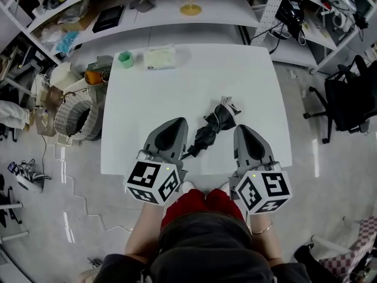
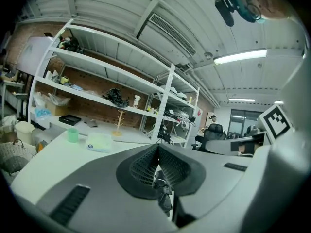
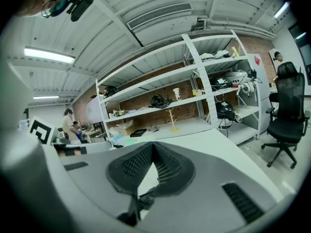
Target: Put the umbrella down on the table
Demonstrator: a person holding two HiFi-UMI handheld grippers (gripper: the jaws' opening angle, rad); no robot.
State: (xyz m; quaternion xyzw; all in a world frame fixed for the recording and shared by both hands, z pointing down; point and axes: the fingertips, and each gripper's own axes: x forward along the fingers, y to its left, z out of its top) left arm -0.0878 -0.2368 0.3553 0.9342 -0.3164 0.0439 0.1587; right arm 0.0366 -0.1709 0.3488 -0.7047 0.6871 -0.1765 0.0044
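Light: bright, even, from long white ceiling tube lamps (image 2: 240,57).
Shadows: faint, soft on the white rectangular table (image 1: 177,87).
Glare: streaks on glossy grey floor (image 1: 317,158).
Edges: fisheye bending, black corners in gripper views.
Focus: nearest foreground soft.

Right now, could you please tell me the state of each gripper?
Left gripper: closed, holding nothing.
Right gripper: closed, holding nothing.

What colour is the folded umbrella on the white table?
The umbrella is black; the head view shows it best.
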